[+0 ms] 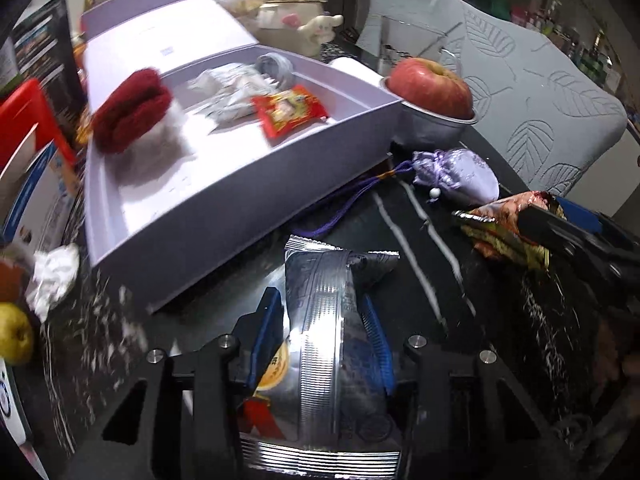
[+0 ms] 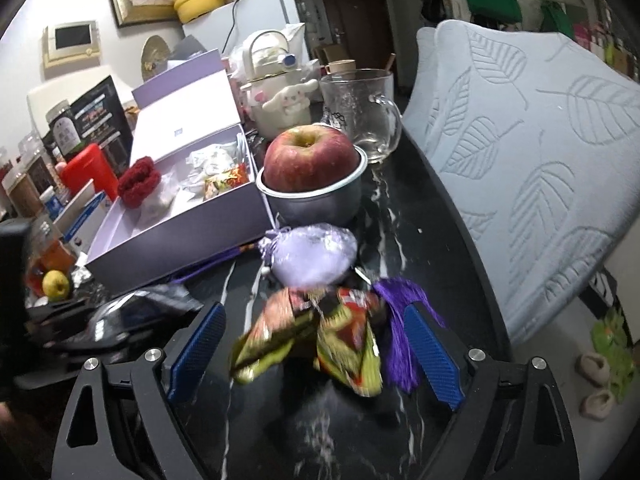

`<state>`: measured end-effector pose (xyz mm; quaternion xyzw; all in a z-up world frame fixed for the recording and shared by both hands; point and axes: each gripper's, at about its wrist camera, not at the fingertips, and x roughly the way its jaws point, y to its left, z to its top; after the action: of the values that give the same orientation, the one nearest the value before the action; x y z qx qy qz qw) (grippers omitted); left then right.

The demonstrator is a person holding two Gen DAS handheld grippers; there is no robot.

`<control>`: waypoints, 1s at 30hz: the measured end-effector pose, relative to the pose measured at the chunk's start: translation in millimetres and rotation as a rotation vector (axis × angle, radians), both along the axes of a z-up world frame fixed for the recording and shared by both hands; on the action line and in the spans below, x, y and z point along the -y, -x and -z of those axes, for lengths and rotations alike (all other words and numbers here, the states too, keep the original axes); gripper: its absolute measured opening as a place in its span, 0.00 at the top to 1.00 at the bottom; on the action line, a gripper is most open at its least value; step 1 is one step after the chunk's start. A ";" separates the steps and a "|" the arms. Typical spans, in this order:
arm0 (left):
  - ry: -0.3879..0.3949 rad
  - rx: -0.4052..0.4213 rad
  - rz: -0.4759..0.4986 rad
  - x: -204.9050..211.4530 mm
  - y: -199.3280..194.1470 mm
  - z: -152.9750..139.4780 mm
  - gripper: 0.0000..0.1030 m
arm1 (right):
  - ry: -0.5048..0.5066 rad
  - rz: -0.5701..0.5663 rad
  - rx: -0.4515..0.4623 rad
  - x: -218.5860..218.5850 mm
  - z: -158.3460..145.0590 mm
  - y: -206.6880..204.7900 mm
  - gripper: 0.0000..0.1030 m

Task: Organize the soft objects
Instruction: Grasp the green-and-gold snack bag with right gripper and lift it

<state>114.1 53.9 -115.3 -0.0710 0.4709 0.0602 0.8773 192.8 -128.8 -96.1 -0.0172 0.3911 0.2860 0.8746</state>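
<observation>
Left wrist view: the left gripper (image 1: 320, 320) is clamped on a silver foil snack packet (image 1: 324, 340), its blue pads pressed into both sides of the crinkled wrapper. The printing on the packet is too blurred to read. Beyond it an open lilac box (image 1: 224, 196) sits on the black marbled table (image 1: 420, 240) and holds a dark red knitted piece (image 1: 132, 112), crumpled white wrappers (image 1: 228, 92) and a red snack sachet (image 1: 290, 114) whose lettering cannot be made out. A lilac drawstring pouch (image 1: 456, 176) lies just beside the box's near corner.

Right wrist view: the right gripper (image 2: 316, 352) stands wide, its pads clear of the green and red snack bags (image 2: 316, 340) lying between them. The lilac pouch sits just behind, before a red apple (image 2: 310, 158) in a grey metal bowl (image 2: 316, 204).
</observation>
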 end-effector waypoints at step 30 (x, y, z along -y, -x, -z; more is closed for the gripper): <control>0.029 0.055 -0.144 -36.8 114.7 4.3 0.59 | 0.091 -0.110 0.040 -28.4 11.3 95.6 0.35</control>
<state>-0.6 90.7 -119.5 -0.1192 0.4412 0.1144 0.8821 97.2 -100.4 -107.4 -0.0841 0.3844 0.3152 0.8636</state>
